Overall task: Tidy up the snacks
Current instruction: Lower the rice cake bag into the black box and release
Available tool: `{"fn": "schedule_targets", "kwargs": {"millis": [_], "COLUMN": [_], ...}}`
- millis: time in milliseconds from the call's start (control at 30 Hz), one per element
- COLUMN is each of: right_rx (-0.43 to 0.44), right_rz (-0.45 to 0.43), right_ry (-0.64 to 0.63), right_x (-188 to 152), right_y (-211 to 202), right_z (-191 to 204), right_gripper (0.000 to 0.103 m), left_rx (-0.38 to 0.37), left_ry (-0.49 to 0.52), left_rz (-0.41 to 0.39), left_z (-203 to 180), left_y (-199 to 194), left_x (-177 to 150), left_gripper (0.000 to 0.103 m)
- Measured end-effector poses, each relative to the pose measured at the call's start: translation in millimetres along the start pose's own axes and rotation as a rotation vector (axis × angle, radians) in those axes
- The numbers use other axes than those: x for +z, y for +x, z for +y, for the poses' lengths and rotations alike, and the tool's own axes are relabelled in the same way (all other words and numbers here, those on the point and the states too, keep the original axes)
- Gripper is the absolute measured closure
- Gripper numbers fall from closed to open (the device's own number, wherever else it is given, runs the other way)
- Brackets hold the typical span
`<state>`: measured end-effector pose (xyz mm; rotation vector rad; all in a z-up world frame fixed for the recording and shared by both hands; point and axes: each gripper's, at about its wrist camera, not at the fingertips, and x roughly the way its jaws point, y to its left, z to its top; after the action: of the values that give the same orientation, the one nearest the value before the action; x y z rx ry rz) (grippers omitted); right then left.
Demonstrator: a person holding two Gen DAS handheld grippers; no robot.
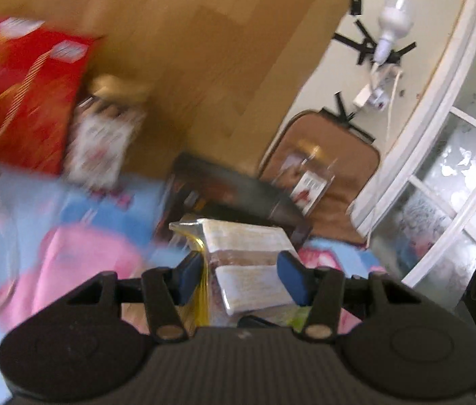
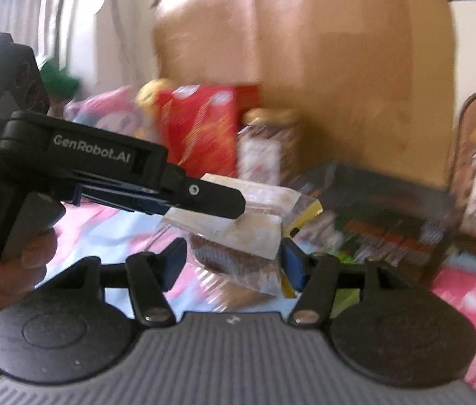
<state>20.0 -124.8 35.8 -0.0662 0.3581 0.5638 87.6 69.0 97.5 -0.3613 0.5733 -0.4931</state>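
Left wrist view: clamping the muffin pack (image 1: 251, 236) between the blue pads of the left gripper (image 1: 241, 273), at lower centre of the frame. Jaws partly closed to the width of the pack, both pads pressing on the clear wrapper. Holding the pack clear of the pink-and-blue cloth (image 1: 69, 253), probably so as to carry it over the other snacks without dragging.

Right wrist view: bracketing the same pack with the right gripper (image 2: 233, 261), one pad at each side of the brown muffin, at lower centre. Jaws standing roughly half open. Not possible to tell through the blur whether the pads are pressing or only lying beside the wrapper. Pinching from the left of the frame across the white labels, while flanking lower down: judged to be preparing a hand-over or a second support, since a soft wrapper sags under one grip.

Standing in a row against the brown board (image 1: 187, 50): red box (image 1: 25, 94) at upper left, jar (image 1: 99, 141) just beside it, dark box (image 1: 224, 189) toward centre. Likely serving as the gathering line for the pack.
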Motion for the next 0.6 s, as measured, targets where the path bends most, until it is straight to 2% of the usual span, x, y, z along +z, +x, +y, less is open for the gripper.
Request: {"fn": "schedule_targets", "kwargs": {"millis": [100, 233, 300, 400, 467, 533, 600], "right_rx": [-0.055, -0.113, -0.138, -0.225, -0.237, -0.223, -0.191], "right_rz": [-0.011, 0.011, 0.031, 0.038, 0.026, -0.014, -0.043], "right_ry": [0.053, 0.128, 0.159, 0.138, 0.168, 0.200, 0.238], "right_x": [21, 39, 41, 36, 31, 28, 24], "right_y": [15, 41, 56, 68, 61, 43, 25], "right_z": [-36, -81, -99, -110, -117, -118, -118], "right_gripper": [0.040, 0.040, 0.038, 0.030, 0.030, 0.031, 0.031], "left_rx": [-0.033, -0.041, -0.023, 0.033, 0.018, -0.019, -0.063], "left_ry": [0.014, -0.006, 0.000, -0.012, -0.045, -0.054, -0.081], "left_rz": [0.005, 0.041, 0.053, 0.079, 0.079, 0.038, -0.010], "left_z": [-7, -5, -2, 6, 12, 15, 19], "left_y": [44, 108, 133, 159, 156, 137, 110], "left_x": [34, 66, 72, 72, 68, 65, 57], "left_gripper": [0.054, 0.053, 0.052, 0.050, 0.050, 0.050, 0.045]}}
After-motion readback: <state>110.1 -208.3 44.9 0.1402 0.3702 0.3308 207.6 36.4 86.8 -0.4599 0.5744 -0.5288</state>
